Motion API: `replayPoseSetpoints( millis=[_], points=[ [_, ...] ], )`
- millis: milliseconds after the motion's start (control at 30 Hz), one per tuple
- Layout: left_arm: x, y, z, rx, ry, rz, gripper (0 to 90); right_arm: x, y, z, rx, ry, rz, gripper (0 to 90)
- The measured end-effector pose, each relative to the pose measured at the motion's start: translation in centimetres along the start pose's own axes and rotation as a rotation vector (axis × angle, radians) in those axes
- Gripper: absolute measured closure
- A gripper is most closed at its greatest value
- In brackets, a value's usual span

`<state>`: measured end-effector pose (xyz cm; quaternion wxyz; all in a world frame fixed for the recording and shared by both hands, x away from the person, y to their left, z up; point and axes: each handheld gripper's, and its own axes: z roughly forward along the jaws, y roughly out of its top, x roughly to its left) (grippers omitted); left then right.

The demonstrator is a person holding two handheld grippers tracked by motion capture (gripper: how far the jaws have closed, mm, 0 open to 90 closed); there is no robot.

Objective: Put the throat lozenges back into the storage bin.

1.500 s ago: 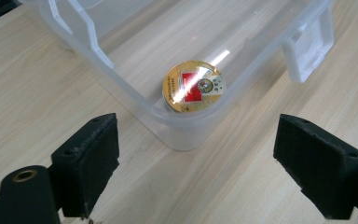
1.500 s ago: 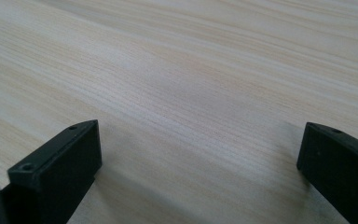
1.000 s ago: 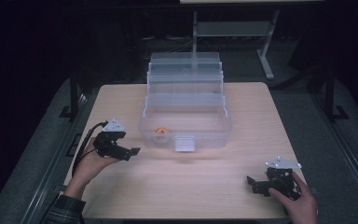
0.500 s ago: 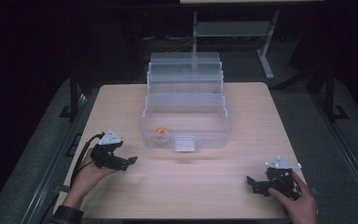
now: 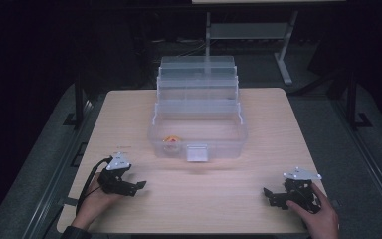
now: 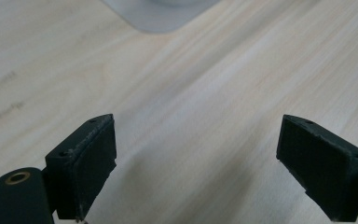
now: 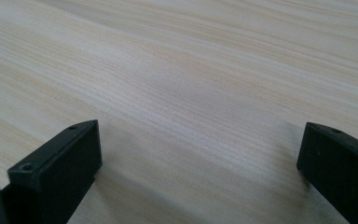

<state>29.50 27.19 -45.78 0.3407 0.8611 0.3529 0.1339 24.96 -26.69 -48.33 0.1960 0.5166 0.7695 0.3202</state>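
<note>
A clear plastic tiered box (image 5: 197, 115) stands open in the middle of the wooden table (image 5: 258, 169), its trays stepped back. A small orange and yellow object (image 5: 171, 140) lies in its bottom compartment at the left. My left gripper (image 5: 135, 187) rests near the table's front left, held by a hand, jaws open over bare wood (image 6: 191, 154). A corner of the box (image 6: 163, 14) shows at the top of the left gripper view. My right gripper (image 5: 271, 195) sits at the front right, open, with only wood (image 7: 196, 140) between its jaws.
A white latch tab (image 5: 196, 153) hangs on the box's front wall. A metal stand (image 5: 283, 59) rises behind the table. Dark floor surrounds the table on all sides.
My left gripper has drawn back from near the box toward the front left edge of the table. The right gripper has stayed in place.
</note>
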Motion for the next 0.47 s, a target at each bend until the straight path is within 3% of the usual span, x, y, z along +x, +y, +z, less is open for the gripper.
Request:
replayPoseSetpoints(
  millis=[233,333,467],
  points=[
    [-0.1,-1.0,0.3,0.022,-0.021,-0.002,11.2,0.0,0.0,0.0,0.0,0.0,0.0,0.0],
    [-0.1,-1.4,0.3,0.001,-0.025,-0.006,11.0,0.0,0.0,0.0,-0.001,0.0,0.0,0.0],
    [-0.3,-1.8,0.3,-0.018,-0.013,0.027,10.9,0.0,0.0,0.0,-0.001,0.0,0.0,0.0]
  ],
)
